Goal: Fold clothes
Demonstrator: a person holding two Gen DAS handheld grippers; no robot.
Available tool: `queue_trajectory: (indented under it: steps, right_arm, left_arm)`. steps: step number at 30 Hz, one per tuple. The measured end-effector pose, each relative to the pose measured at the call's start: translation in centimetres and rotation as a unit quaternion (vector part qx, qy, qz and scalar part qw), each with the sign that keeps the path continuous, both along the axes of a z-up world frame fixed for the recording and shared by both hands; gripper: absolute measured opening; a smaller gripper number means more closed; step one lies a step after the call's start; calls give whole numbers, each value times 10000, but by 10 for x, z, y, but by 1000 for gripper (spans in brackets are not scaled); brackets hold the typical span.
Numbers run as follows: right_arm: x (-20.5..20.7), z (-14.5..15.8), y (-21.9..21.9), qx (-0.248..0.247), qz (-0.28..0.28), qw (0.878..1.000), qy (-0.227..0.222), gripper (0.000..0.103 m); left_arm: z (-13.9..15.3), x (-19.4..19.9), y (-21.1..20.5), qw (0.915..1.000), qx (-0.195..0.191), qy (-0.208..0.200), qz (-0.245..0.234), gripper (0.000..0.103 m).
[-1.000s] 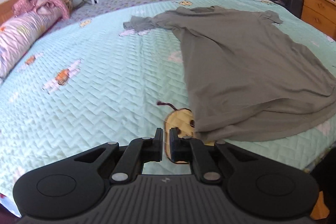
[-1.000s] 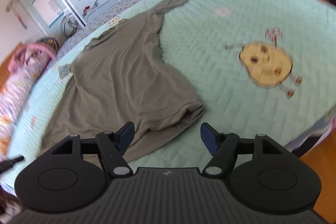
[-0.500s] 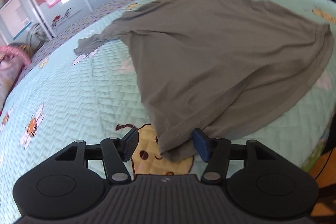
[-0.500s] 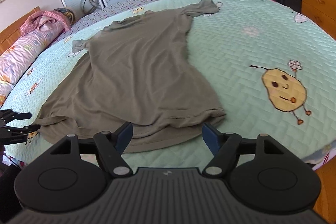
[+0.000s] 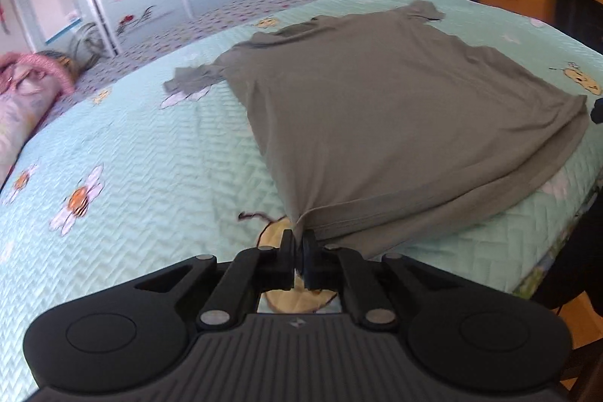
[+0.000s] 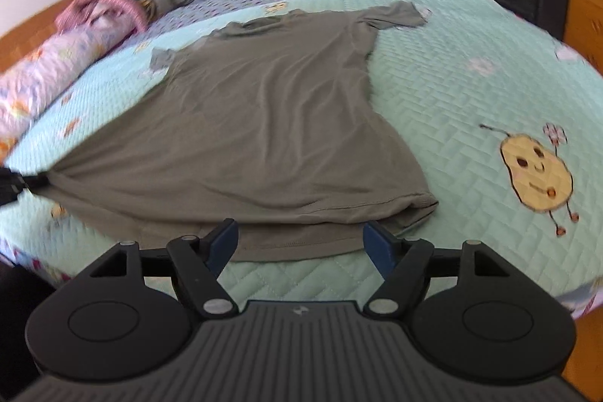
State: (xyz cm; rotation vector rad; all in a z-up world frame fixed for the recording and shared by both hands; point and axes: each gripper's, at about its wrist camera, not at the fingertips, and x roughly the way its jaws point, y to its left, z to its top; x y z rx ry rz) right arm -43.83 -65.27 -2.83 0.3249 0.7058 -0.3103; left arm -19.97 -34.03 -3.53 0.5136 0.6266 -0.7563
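Left tongs [image 5: 297, 243] — fingers pressed together, clamped on the near left hem corner of the T-shirt [image 5: 395, 123], which gathers to a pinched point at the tips. Cloth fans out from that point in taut creases. T-shirt: olive-grey, short-sleeved, spread flat on the bed [image 5: 150, 176], collar at the far end, hem toward the near edge; one sleeve lies out to the left over a flower print, the other at the far right. Hem shows two layers, the upper slightly short of the lower. Bed cover: mint green, quilted in a zigzag, printed with flowers and a yellow pear figure [image 6: 535, 176], which lies to the right of the shirt. Right tongs [image 6: 300, 240] — fingers wide apart, gripping nothing, just short of the hem's right half.
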Motion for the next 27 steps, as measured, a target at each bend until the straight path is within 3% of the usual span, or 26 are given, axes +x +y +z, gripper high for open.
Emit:
queue_trajectory:
  steps: [3, 7, 14, 18, 21, 27]
  right_arm:
    - [8, 3, 17, -541, 401, 9977, 80, 74]
    - [17, 6, 27, -815, 646, 9945, 157, 74]
    - [-4, 1, 3, -1257, 79, 9916, 311, 74]
    - [-9, -12, -23, -1560, -212, 9863, 495, 74]
    - [-9, -21, -39, -1672, -282, 9840, 545, 73]
    - [-19, -10, -78, -211, -401, 9986, -257, 73]
  left_arm:
    - [-8, 1, -5, 9999, 140, -22, 22, 4]
    - [-20, 6, -13, 9990, 415, 84, 137, 8]
    - [-23, 0, 1, 9986, 362, 224, 308, 8]
    - [-21, 10, 0, 9975, 188, 393, 556, 8]
    - [-22, 14, -4, 9967, 264, 430, 642, 8]
    - [-24, 11, -10, 9946, 495, 576, 709, 10]
